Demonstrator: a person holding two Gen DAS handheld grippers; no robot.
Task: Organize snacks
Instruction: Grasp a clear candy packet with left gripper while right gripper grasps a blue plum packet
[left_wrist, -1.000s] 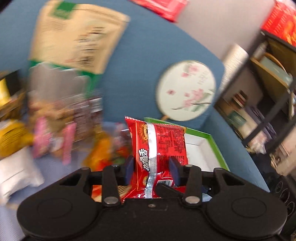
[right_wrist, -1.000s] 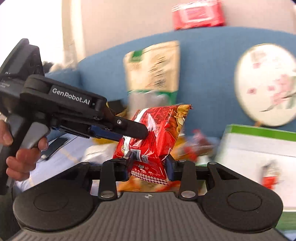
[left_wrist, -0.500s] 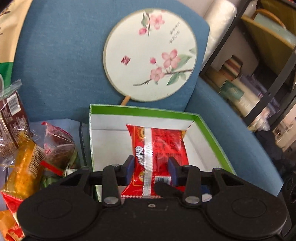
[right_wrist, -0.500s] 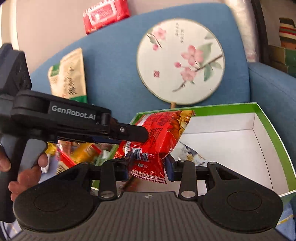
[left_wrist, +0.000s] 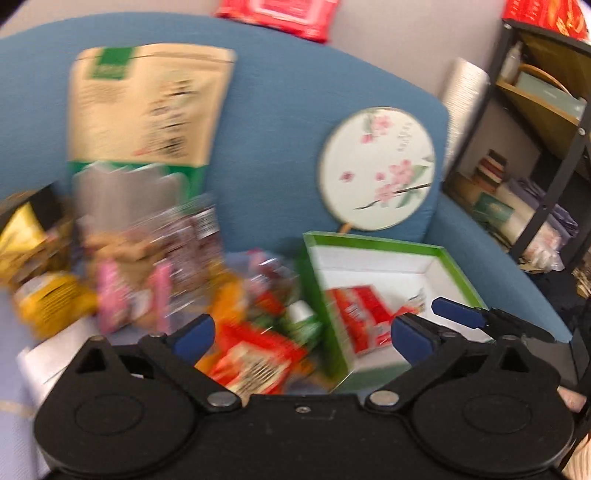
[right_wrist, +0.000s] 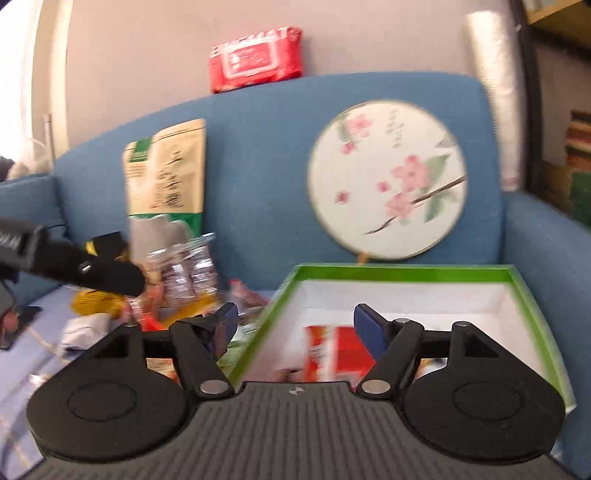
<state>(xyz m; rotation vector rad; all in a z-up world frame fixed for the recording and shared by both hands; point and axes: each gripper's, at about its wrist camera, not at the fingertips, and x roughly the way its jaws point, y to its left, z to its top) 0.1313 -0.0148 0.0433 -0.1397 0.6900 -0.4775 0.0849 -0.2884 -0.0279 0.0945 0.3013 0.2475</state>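
- Black, blue-padded left gripper has just been opening and now stands spread wide with nothing between the fingers; loose packets lie blurred beneath the gap.
- Right gripper, of the same build, has also just been opening; its jaws are wide and hold nothing, and they hang over the near-left corner of the box.
- Red foil snack packet lies flat on the white floor of the green-rimmed cardboard box, near the box's front-left corner and just ahead of the right gripper's fingers. Blur hides its long axis.
- Loose snacks in a jumbled pile, orange, pink, yellow and red wrappers, sit on the seat just left of the box's left wall. The left gripper points at this pile and looks the nearer of the two, so the next pick probably falls to it.
- Blue fabric sofa carries everything; a tall tan-and-green pouch and a round white fan painted with pink blossom lean against its backrest.
- Farther off, a red wipes pack rests on the backrest's top edge, and a dark shelf unit stands to the right.
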